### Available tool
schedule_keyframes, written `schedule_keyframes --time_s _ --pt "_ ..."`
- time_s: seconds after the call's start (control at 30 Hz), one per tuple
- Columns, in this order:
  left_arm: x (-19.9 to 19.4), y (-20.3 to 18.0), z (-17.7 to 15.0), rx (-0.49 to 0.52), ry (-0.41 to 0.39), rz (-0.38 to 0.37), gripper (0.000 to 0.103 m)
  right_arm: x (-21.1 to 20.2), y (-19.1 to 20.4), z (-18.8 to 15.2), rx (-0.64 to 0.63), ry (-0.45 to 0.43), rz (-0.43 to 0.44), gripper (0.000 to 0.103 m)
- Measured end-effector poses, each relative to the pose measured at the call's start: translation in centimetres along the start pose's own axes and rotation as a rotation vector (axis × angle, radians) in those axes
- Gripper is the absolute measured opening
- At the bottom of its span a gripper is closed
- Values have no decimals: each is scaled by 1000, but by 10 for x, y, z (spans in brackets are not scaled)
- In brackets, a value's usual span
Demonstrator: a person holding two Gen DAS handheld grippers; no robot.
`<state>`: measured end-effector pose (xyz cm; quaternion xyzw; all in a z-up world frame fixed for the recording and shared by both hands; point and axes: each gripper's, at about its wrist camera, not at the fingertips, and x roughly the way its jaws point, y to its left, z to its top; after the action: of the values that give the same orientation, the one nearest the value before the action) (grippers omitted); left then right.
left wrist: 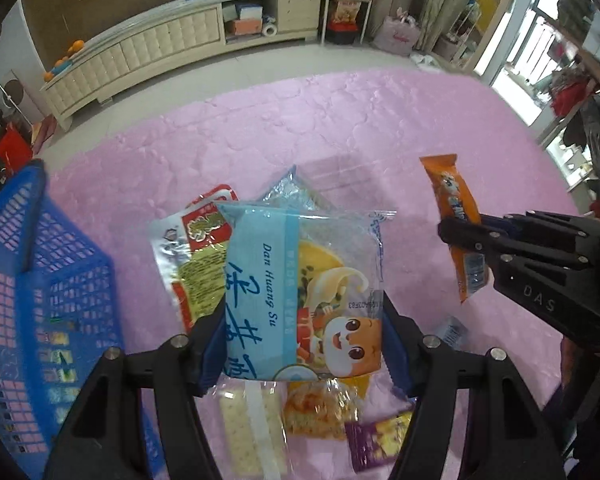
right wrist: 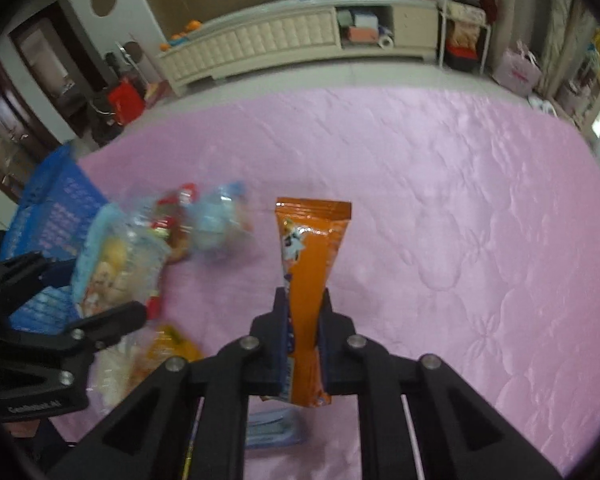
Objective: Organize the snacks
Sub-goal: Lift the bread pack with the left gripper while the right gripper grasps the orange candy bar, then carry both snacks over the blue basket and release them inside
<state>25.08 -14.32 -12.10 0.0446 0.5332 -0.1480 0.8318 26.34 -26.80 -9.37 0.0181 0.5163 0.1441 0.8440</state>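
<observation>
Now left gripper [left wrist: 304,344] clamps blue snack packet [left wrist: 300,288] (cartoon face on wrapper), held above pink quilted bed cover [left wrist: 340,120]. Right gripper [right wrist: 304,344] closed on orange snack bar [right wrist: 310,264], bar upright between pads. Blue mesh basket [left wrist: 32,280] sits at left. More snack packets [left wrist: 316,408] lie on cover beneath held packet.

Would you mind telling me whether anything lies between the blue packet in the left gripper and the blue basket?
Nothing visible does. The left gripper holds the blue packet above the other snacks; the basket sits just to its left, with only bare pink cover between. The right gripper, shut on the orange bar, is on the far side.
</observation>
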Motion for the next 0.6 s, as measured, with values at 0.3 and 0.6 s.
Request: schedule_keyframes --time_s 0.3,0.6 --pt "-90 19 -23 -9 -135 5 63 -75 67 2 -111 -116 36 16" --pt "-148 67 -53 -20 -202 56 63 -106 141 14 -228 -196 90 16"
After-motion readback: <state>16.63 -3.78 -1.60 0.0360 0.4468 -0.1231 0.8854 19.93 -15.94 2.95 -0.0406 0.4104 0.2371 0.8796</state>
